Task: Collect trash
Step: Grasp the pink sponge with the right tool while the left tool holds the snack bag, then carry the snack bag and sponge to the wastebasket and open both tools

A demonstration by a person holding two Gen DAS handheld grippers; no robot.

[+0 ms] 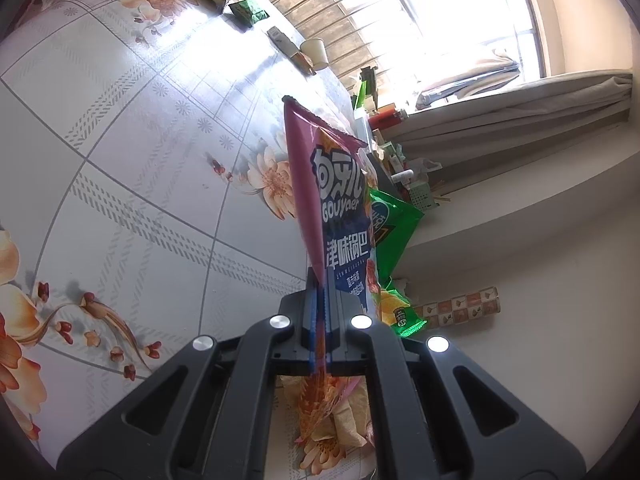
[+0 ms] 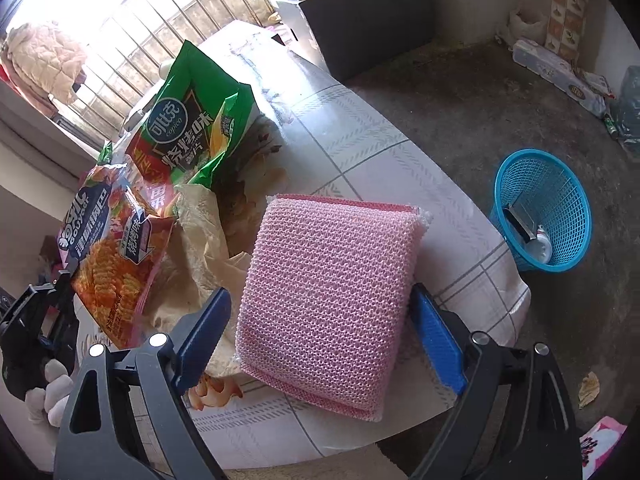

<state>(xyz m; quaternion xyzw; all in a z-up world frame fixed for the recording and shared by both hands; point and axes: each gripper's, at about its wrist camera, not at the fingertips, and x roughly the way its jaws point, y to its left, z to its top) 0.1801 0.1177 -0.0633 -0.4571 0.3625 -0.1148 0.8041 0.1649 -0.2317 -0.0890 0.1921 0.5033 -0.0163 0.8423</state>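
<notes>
My left gripper point(image 1: 320, 300) is shut on a purple and orange snack bag point(image 1: 340, 208), held edge-on above the floral table; the same bag point(image 2: 108, 256) and the left gripper point(image 2: 48, 300) show at the left of the right wrist view. A green chip bag point(image 2: 192, 128) stands behind it, also in the left wrist view point(image 1: 394, 228). Crumpled beige paper point(image 2: 200, 248) lies between them. My right gripper point(image 2: 320, 316) grips a pink mesh sponge point(image 2: 332, 296) by both sides, resting on the table near its front edge.
A blue mesh waste basket point(image 2: 544, 208) with some trash inside stands on the concrete floor to the right of the table point(image 2: 380, 152). Far along the table lie a paper cup point(image 1: 316, 52), a green packet point(image 1: 250, 10) and other wrappers. A window with bars is behind.
</notes>
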